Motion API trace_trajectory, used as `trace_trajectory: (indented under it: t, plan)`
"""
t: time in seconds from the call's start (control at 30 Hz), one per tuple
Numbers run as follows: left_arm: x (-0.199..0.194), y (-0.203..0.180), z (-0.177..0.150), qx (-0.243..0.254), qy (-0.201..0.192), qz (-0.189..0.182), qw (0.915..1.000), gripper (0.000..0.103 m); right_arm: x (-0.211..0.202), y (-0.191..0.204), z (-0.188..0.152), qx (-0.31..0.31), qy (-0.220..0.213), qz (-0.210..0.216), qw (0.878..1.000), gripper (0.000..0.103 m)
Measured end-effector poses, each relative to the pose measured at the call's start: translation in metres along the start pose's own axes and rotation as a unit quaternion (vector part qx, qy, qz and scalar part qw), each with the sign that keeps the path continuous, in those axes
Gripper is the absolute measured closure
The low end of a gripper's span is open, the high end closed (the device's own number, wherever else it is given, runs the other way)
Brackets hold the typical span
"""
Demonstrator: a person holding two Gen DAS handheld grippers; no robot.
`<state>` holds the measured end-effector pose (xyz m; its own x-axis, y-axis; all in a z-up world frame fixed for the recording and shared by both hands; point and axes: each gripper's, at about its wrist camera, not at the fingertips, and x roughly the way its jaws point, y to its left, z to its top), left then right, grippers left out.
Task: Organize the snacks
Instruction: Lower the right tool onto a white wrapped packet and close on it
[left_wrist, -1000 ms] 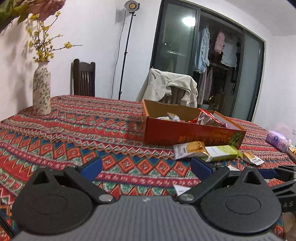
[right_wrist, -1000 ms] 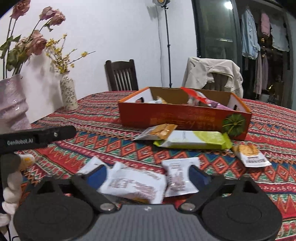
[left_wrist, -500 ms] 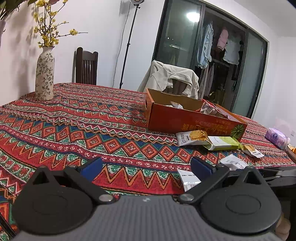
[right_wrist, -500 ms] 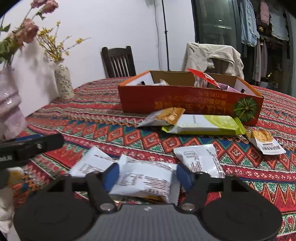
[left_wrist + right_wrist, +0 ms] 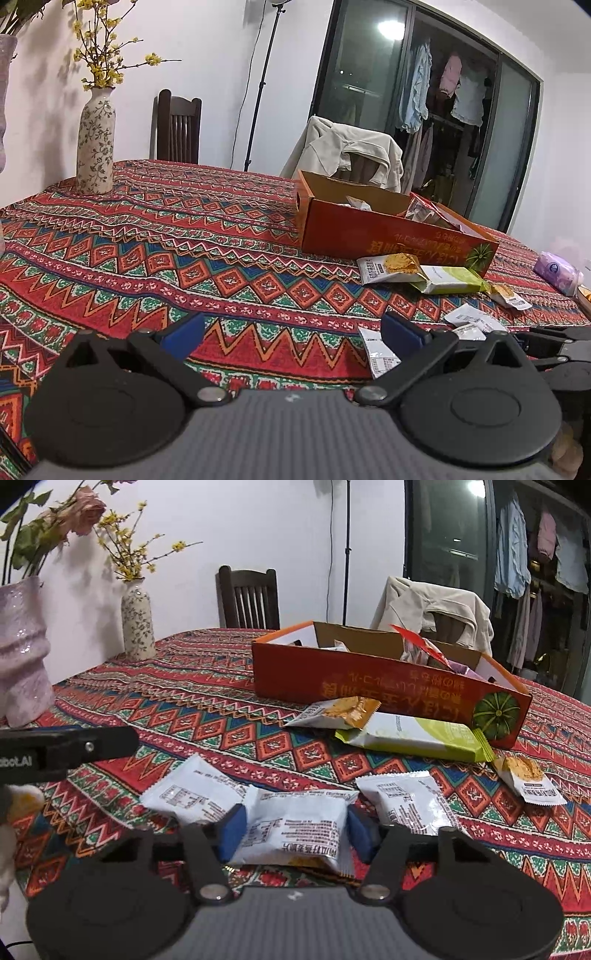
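Patterned tablecloth point(image 5: 207, 701) | 1 orange box point(image 5: 332, 679) | right gripper point(image 5: 293, 830) apparently pinching 1 white packet point(image 5: 295, 823) | left gripper point(image 5: 291, 328) spread

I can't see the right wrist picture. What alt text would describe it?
The right gripper has its blue-padded fingers on either side of a white snack packet lying on a patterned tablecloth. Two similar packets flank it, and further back an open orange box holds more snacks, with a green packet lying against its front.
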<state>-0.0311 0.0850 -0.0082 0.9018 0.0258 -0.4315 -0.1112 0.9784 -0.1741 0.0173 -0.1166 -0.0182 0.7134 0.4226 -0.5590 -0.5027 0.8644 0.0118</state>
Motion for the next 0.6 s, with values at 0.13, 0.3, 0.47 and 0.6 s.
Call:
trace_trajectory:
  t: [0.13,0.3,0.47,0.6]
  plan:
    - [0.001,-0.003,0.001,0.001,0.005,0.005,1.0000,0.000,-0.009,-0.008,0.000,0.018,-0.016,0.007,1.000,0.063]
    - [0.003,-0.013,0.002,0.008,0.011,0.006,0.9999,0.000,-0.021,-0.020,0.000,0.039,-0.037,0.015,0.998,0.074]
    - [0.006,-0.026,0.003,0.019,0.019,0.008,0.9996,0.000,-0.030,-0.034,-0.001,0.055,-0.049,0.020,0.997,0.078]
    - [0.006,-0.033,0.002,0.020,0.022,0.010,0.9995,0.000,-0.023,-0.039,-0.004,0.063,-0.026,0.034,0.997,0.068]
